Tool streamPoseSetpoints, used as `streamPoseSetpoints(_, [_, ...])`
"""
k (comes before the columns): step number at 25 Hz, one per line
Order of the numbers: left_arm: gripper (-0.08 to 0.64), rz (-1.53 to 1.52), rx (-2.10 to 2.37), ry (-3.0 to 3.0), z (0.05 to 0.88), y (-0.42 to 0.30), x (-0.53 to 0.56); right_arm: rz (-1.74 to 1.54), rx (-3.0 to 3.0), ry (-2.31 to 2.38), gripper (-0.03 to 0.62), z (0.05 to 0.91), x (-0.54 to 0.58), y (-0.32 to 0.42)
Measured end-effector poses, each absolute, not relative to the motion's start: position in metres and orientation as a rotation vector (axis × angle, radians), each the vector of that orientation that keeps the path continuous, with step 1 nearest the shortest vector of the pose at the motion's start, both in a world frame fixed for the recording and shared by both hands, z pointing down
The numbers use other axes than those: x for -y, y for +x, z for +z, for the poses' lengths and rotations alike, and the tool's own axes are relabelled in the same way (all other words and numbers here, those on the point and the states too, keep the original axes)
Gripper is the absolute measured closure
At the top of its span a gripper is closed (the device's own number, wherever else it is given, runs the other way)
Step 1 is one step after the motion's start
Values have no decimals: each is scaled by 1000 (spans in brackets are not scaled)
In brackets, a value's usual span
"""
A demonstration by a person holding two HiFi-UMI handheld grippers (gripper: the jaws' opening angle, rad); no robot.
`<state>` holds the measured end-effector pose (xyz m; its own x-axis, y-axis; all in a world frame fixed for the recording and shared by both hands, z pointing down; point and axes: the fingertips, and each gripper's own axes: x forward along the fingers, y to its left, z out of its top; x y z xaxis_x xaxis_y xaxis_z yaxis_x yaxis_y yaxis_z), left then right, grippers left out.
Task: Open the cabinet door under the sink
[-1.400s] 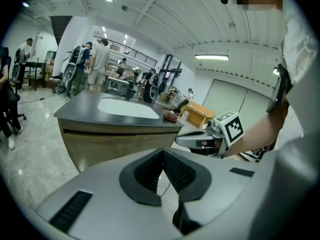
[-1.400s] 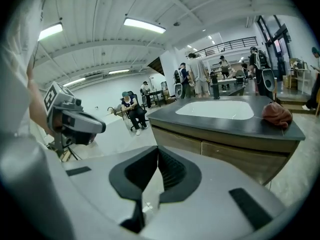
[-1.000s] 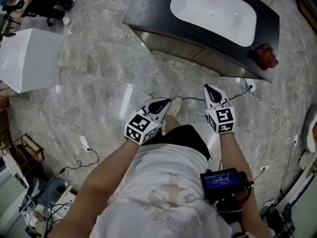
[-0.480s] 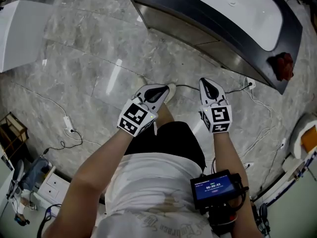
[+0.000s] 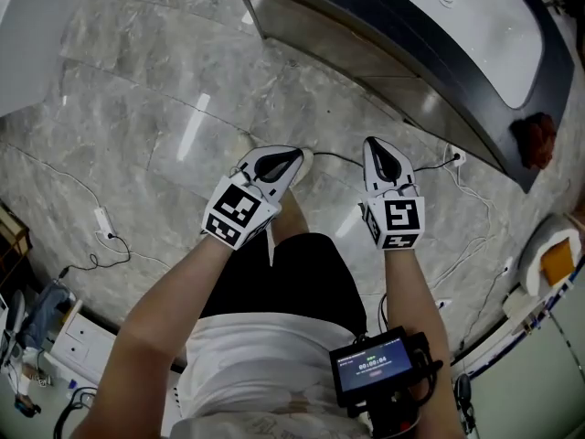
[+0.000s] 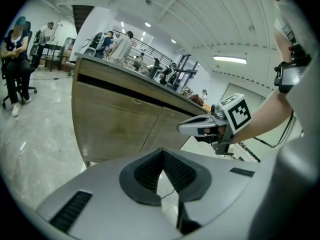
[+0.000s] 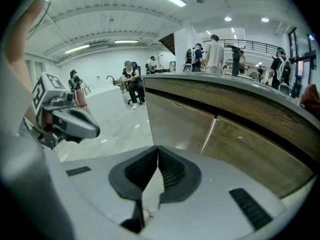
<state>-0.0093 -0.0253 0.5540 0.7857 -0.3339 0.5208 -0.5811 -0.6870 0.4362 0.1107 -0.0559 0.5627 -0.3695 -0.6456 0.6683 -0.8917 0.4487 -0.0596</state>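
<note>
Jaws of the left gripper [image 5: 294, 158] and the right gripper [image 5: 373, 145] are pressed together, with nothing held between them. Cabinet doors [image 5: 366, 58] under the sink [image 5: 475, 26] are seen shut, ahead of both grippers and untouched.

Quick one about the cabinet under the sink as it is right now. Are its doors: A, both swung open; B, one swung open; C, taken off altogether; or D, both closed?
D: the cabinet doors sit flush and closed in both gripper views, and the left hand-held gripper and right hand-held gripper are shut, empty and not touching them.
</note>
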Motion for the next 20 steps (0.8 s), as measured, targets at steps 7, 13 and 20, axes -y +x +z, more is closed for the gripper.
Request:
streamPoseSetpoints(7, [551, 491, 694, 2350, 592, -4, 32, 495, 2125, 1278, 578, 584, 65, 112])
streamPoseSetpoints(13, [551, 440, 704, 2339, 608, 9, 40, 460, 2028, 1453, 578, 597, 89, 148])
streamPoseSetpoints(20, [551, 373, 706, 2319, 625, 38, 61, 329, 1906, 1567, 578, 596, 114, 195])
